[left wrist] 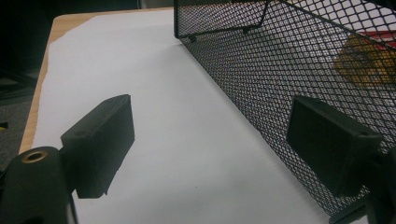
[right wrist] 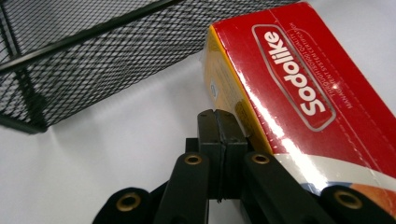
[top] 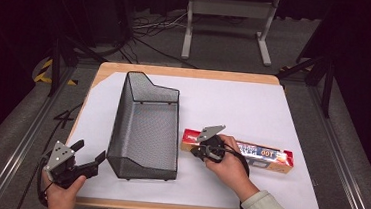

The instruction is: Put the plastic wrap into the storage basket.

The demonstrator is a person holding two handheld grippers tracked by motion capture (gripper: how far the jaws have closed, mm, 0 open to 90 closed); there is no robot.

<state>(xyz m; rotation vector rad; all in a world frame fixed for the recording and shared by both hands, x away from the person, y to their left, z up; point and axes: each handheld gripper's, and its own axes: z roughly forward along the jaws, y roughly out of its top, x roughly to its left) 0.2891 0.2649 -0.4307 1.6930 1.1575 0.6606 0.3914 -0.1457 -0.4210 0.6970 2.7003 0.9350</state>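
A black wire-mesh basket (top: 119,124) stands left of centre on the table; its near wall (left wrist: 280,70) runs past my left gripper. To its right a long red and yellow Sodolike box (top: 264,156) lies flat. My left gripper (top: 90,150) hovers open by the basket's near left corner, one jaw close against the mesh, nothing between the jaws (left wrist: 210,135). My right gripper (top: 195,153) sits at the box's left end. Its jaws (right wrist: 219,121) are pressed together with nothing between them, beside the box's yellow side (right wrist: 299,79). The basket's corner (right wrist: 84,60) lies just beyond.
A white sheet (top: 233,108) covers the wooden table (top: 191,73). Through the mesh the box shows dimly (left wrist: 369,60). Behind the table are a grey metal stand (top: 227,25) and cables (top: 149,29) on the floor. Dark tripod legs (top: 326,80) flank both sides.
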